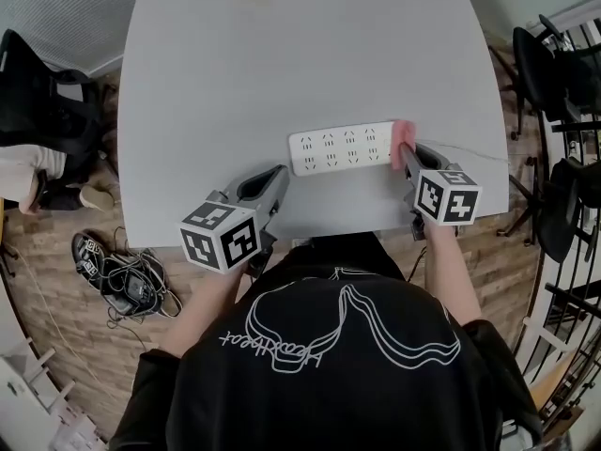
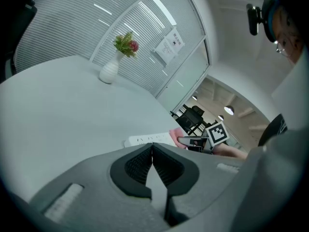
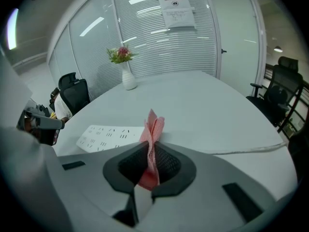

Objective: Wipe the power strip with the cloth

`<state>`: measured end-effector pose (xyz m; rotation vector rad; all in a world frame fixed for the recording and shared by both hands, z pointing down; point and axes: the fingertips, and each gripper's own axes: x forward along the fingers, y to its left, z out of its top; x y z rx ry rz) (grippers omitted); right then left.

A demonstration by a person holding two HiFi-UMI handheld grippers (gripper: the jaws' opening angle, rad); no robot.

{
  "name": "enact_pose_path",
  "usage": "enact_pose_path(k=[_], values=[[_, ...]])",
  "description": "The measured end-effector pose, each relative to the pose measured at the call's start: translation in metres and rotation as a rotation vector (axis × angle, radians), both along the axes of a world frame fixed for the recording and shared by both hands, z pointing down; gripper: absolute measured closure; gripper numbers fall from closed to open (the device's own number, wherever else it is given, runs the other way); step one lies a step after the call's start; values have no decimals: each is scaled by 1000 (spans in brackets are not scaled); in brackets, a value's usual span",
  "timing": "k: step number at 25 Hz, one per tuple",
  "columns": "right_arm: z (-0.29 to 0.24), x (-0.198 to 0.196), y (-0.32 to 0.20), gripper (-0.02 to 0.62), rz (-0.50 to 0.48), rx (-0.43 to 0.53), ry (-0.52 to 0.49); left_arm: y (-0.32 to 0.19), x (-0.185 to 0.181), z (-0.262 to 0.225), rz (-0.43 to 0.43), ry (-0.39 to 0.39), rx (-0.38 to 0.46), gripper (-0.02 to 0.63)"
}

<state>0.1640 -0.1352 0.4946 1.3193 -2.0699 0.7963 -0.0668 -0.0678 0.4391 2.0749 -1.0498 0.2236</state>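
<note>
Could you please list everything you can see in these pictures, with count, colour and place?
table: one, light grey, fills the middle
power strip: one, white, flat near the table's near edge
cloth: one, pink, at the strip's right end
cable: one, pale, runs right across the table
vase: one, white with pink and green flowers, far edge of the table
notice sheet: one, white, on the glass wall
shoes: a pair, black, floor at left
office chairs: at least two, black, floor at right
left gripper: grey, fingers together, empty
right gripper: grey, fingers clamped on the cloth
</note>
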Motion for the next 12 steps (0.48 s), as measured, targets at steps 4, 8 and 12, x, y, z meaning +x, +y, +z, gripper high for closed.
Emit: enact_pose_path(k=[4, 8, 12], values=[[-1, 0, 0, 557, 10, -1, -8, 1, 3, 0, 6, -2, 0, 592], [-13, 0, -2, 557, 34, 28, -21, 1, 0, -1, -1, -2, 0, 592], [-27, -13, -2, 557, 1, 47, -45, 2, -3, 0, -11, 0, -2, 592]])
